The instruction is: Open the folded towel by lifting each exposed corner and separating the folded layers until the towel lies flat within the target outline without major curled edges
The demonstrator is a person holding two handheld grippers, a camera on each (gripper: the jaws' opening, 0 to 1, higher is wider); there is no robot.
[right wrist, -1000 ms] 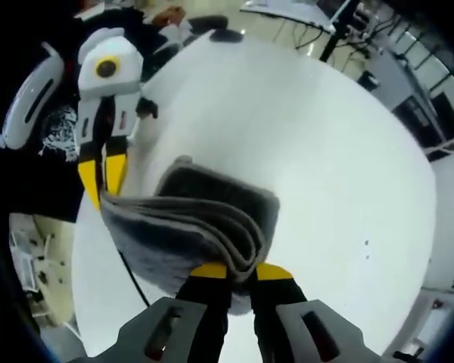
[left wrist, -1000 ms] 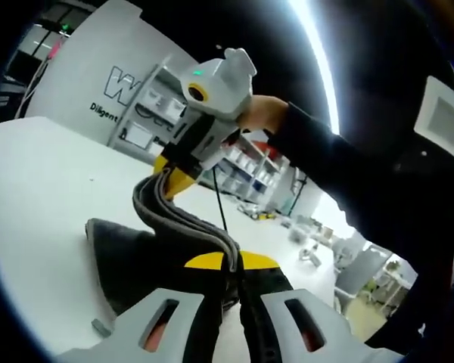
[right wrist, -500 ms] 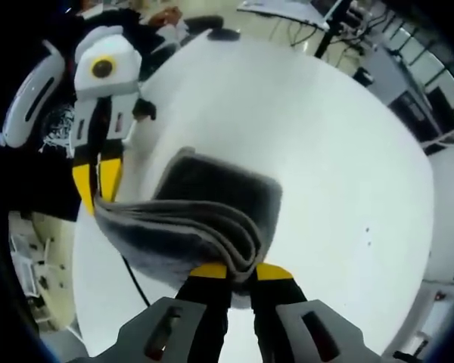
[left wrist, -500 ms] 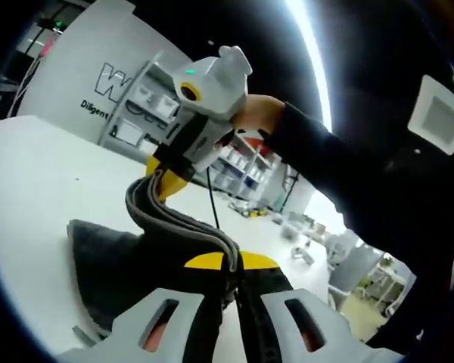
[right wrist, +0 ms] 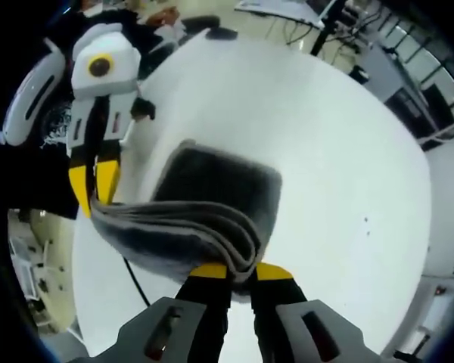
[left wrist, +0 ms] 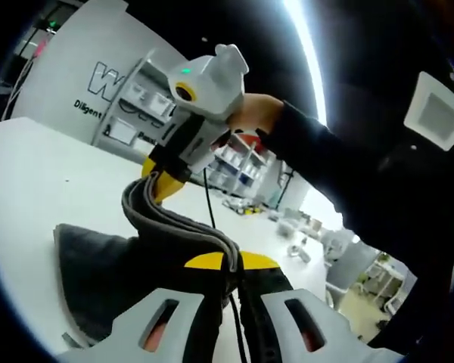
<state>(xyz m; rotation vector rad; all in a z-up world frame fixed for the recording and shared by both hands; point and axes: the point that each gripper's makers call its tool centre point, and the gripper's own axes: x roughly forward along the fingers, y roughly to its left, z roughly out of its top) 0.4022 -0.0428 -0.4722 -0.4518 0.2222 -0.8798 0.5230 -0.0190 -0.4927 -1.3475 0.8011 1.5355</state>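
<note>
Towel (right wrist: pixel 204 219): dark grey cloth, thick napped pile, matt, fuzzy at the edges; stacked layers visible as ribbed bands ahead of the right gripper (right wrist: pixel 240 270). Jaw tips: yellow, smooth, slight sheen, plastic or rubber by look. Gripper bodies: light grey moulded plastic, smooth, satin. Left gripper (right wrist: pixel 93 198), seen from the right one: white-grey glossy plastic housing. Table (right wrist: pixel 340 151) beyond the jaws: white, smooth, semi-matt, soft glare. Sleeve (left wrist: pixel 340 159): dark matt fabric.

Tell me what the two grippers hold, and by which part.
Both hold the folded grey towel by its layered edge: right gripper at one end, left gripper at the other.
</note>
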